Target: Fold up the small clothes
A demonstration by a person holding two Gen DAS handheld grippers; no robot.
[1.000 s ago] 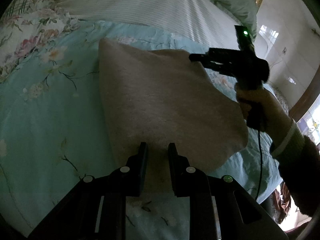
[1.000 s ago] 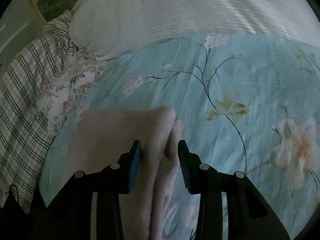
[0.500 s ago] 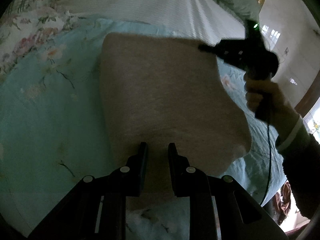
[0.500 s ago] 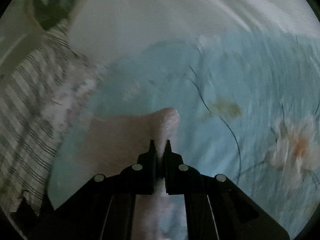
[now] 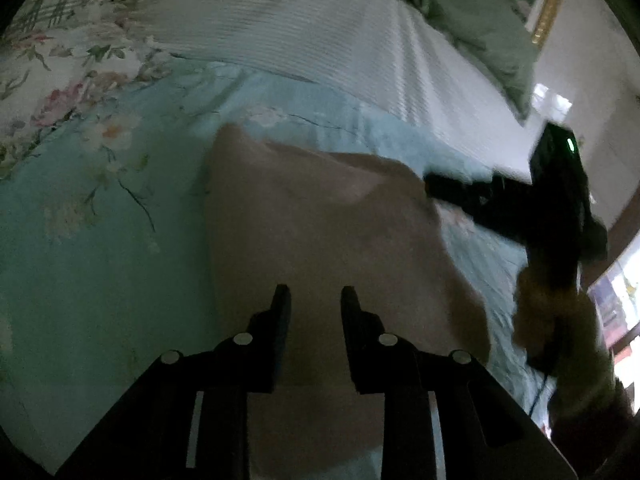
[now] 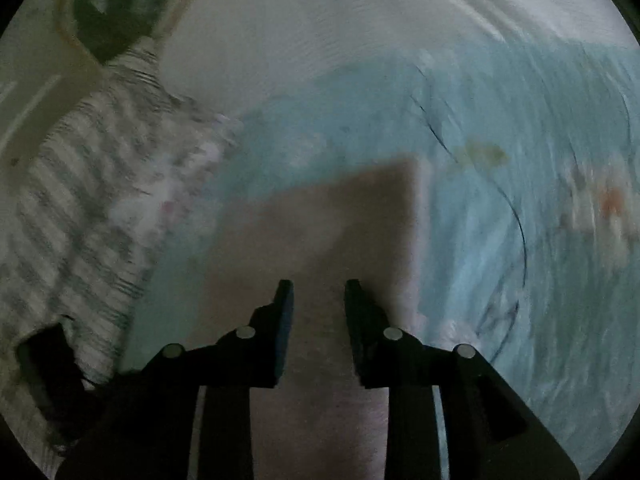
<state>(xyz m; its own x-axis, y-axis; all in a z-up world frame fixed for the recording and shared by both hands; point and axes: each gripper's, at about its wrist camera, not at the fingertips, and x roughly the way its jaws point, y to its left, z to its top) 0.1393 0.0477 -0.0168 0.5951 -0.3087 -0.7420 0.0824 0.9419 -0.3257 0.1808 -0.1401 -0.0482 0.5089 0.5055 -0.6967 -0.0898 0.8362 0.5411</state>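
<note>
A tan folded garment (image 5: 320, 220) lies on the light blue floral bedsheet (image 5: 100, 280). My left gripper (image 5: 315, 296) hovers over the garment's near edge. Its jaws are opening, with cloth beneath the gap and no pad pressing on it. In the left wrist view my right gripper (image 5: 434, 188) is at the garment's far right corner, held by a hand (image 5: 548, 300). The blurred right wrist view shows that gripper (image 6: 318, 292) over the garment (image 6: 320, 220). Its jaws are opening too, and the cloth lies flat below them.
A white striped cover (image 5: 300, 20) lies beyond the garment, with a floral pillow (image 5: 60, 68) on the left and a green pillow (image 5: 460, 12) at the back right. A checked cloth (image 6: 80, 200) borders the sheet's left side, with a dark object (image 6: 44, 372) beside it.
The right gripper shut on the garment's folded corner half a second ago and has now spread apart. The raised corner has dropped back. The left jaws have widened a little.
</note>
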